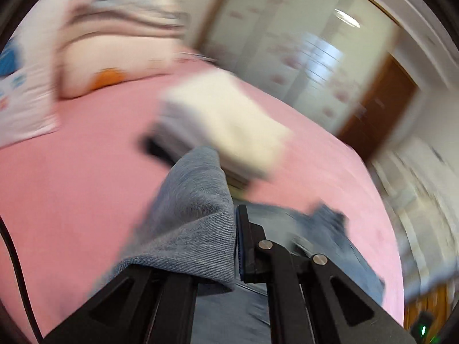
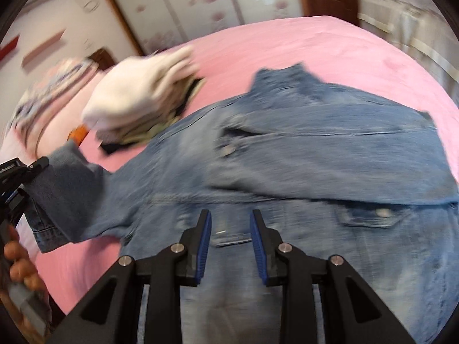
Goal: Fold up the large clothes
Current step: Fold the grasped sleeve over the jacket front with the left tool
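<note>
A blue denim jacket (image 2: 301, 172) lies spread on the pink bed (image 2: 287, 46). My left gripper (image 1: 229, 243) is shut on the jacket's sleeve (image 1: 195, 215), which drapes over its left finger and is lifted off the bed. The left gripper also shows at the left edge of the right wrist view (image 2: 20, 177), holding the sleeve cuff (image 2: 66, 189). My right gripper (image 2: 230, 246) is open and empty, hovering above the jacket's lower front near a chest pocket (image 2: 370, 215).
A stack of folded clothes with a white top (image 2: 137, 97) sits on the bed beside the jacket's shoulder; it also shows in the left wrist view (image 1: 226, 120). Pillows (image 1: 114, 51) lie at the bed's head. Wardrobe doors (image 2: 186, 3) stand behind the bed.
</note>
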The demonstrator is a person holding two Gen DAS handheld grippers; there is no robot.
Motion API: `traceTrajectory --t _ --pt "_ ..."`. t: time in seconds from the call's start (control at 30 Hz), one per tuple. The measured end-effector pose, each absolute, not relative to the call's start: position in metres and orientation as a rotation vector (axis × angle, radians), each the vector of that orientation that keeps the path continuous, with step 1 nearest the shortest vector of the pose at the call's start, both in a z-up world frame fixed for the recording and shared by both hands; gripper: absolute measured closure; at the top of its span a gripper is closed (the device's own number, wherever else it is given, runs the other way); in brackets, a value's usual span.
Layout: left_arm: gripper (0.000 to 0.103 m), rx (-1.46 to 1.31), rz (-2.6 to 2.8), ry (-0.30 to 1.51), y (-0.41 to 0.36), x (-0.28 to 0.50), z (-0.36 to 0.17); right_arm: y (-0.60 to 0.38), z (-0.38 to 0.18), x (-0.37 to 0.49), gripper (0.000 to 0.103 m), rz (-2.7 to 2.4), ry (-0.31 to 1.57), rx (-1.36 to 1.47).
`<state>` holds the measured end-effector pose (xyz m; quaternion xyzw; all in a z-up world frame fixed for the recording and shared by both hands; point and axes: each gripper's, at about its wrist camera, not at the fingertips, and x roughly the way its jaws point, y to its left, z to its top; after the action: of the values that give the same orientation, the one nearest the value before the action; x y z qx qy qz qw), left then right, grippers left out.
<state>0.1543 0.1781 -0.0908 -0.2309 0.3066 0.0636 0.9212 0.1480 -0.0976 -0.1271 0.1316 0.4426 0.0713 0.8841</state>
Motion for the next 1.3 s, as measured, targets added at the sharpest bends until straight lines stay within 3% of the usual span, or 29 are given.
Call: traceTrajectory --t 0.1,0.2,0.23,0.37,0.53,0.77,0.9,1.0,1.07,1.13,1.3 --pt "0.098 -0.338 -0.011 0.722 0.102 0.172 -0.103 -0.138 -0.127 0.144 0.075 0.082 0.906 0.302" --pt "0.083 -0.193 -0.146 0.909 0.034 0.185 -0.146 -0.176 -0.134 0.138 0.075 0.024 0.917 0.33" --pt "0.075 -0.177 -0.168 0.955 0.023 0.189 -0.157 -0.185 -0.137 0.137 0.075 0.011 0.924 0.338" --pt "0.059 -0.081 -0.184 1.153 -0.011 0.182 -0.211 -0.212 -0.15 0.133 0.075 -0.012 0.95 0.374" --pt "0.047 -0.096 -0.203 1.156 -0.002 0.163 -0.209 -0.213 -0.157 0.133 0.075 0.024 0.96 0.389" --pt "0.041 -0.201 -0.234 1.044 0.038 0.13 -0.156 -0.184 -0.14 0.133 0.075 0.13 0.933 0.343" --pt "0.029 -0.213 -0.121 0.953 0.067 0.118 -0.128 -0.155 -0.125 0.132 0.075 0.207 0.916 0.281" --pt "0.028 -0.201 -0.04 0.899 0.09 0.109 -0.113 -0.129 -0.115 0.13 0.075 0.26 0.896 0.218" --pt "0.028 -0.192 0.027 0.889 0.106 0.104 -0.109 -0.111 -0.11 0.128 0.059 0.3 0.886 0.178" --pt "0.028 -0.178 0.098 0.896 0.12 0.097 -0.111 -0.092 -0.106 0.124 0.051 0.332 0.867 0.125" --pt "0.028 -0.173 0.233 0.948 0.15 0.089 -0.133 -0.045 -0.109 0.111 0.051 0.429 0.84 -0.06"
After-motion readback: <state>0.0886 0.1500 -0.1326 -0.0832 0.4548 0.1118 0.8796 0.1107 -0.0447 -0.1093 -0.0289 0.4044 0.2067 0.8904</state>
